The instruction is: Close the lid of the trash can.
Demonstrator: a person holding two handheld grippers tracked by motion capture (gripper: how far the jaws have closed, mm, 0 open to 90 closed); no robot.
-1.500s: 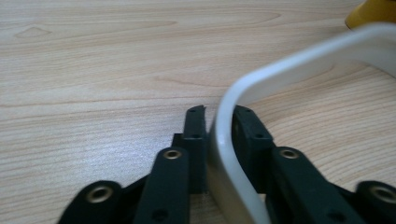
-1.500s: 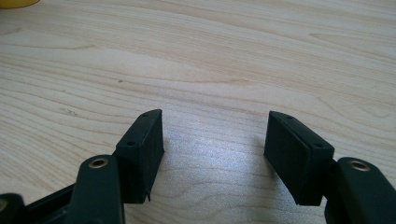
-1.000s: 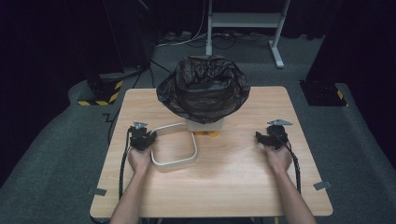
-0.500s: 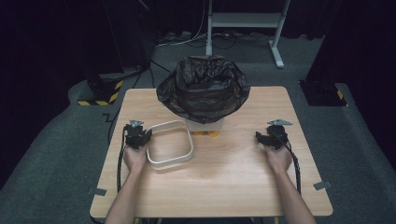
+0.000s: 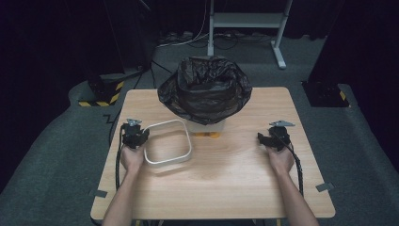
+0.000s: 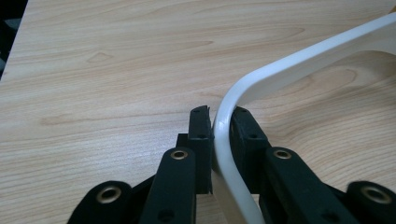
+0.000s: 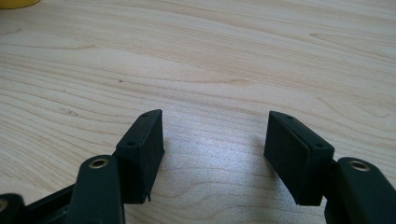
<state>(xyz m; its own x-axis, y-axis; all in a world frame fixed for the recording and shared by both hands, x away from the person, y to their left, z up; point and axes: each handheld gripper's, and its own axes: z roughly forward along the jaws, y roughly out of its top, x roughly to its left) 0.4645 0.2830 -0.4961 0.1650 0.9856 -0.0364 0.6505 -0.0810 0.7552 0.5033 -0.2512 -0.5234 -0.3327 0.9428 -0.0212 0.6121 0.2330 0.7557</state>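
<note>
A white square frame with rounded corners (image 5: 167,147) lies on the left part of the wooden table (image 5: 235,188). My left gripper (image 5: 141,137) is shut on the frame's left edge; the left gripper view has the white frame rim (image 6: 233,126) pinched between the two black pads (image 6: 201,135). A bin lined with a black rubbish bag (image 5: 205,89) stands at the back middle of the table. My right gripper (image 5: 264,138) rests at the right side, open, and the right gripper view has bare wood between its fingers (image 7: 140,154).
Something small and orange-yellow (image 5: 207,134) lies at the foot of the bin. A white stand (image 5: 244,21) and cables are on the floor behind the table. Tape tabs (image 5: 324,187) mark the table's front corners.
My left gripper has drawn the white frame toward the left and a little nearer to me. The right gripper has stayed where it was.
</note>
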